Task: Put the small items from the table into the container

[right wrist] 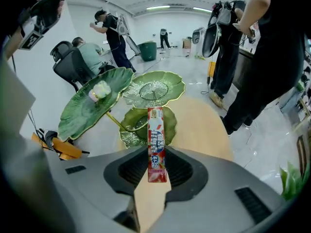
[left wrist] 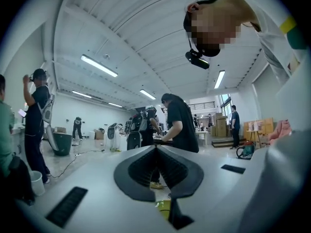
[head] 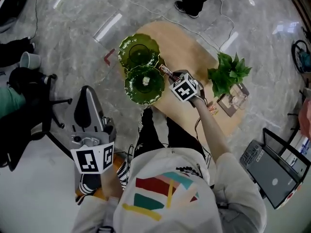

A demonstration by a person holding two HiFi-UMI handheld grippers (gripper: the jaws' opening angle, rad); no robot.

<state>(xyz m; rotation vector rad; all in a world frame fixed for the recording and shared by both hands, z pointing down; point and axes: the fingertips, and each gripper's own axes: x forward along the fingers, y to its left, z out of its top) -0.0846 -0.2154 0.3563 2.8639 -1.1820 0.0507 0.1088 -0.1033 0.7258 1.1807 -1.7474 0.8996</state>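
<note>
Three green leaf dishes make the container, tiered at one end of the wooden surface [head: 199, 52]. In the right gripper view I read them as:
- big leaf dish [right wrist: 80, 110], off to the left, with a white item [right wrist: 99, 91] already lying in it
- middle leaf dish [right wrist: 160, 84], further out
- small leaf dish [right wrist: 133, 130], lowest, dead ahead of the tongs

The right tongs [head: 166, 73] hang over that end of the surface, tilted steeply down. Their jaws are partly closed and clamped on a candy stick [right wrist: 155, 144] in a red and white wrapper. The pads grip its near end.

The stick's long axis runs straight out along the jaws. Its free end points at the small leaf dish and, in this view, overlaps that dish's rim. I can't tell if it touches the dish. I judge not yet: it looks held above.

The drop turns on that line: the dish is ahead of and below the stick tip, so lower and let go.

The left tongs [head: 87, 95] are well off the surface, low by my body and pointing out level into the room. Their jaws are together with nothing between them. The right hand is plainly nearer the container.

A potted plant [head: 228, 72] and a tray [head: 232, 101] sit at the other end. What the tray holds is too small to tell.
</note>
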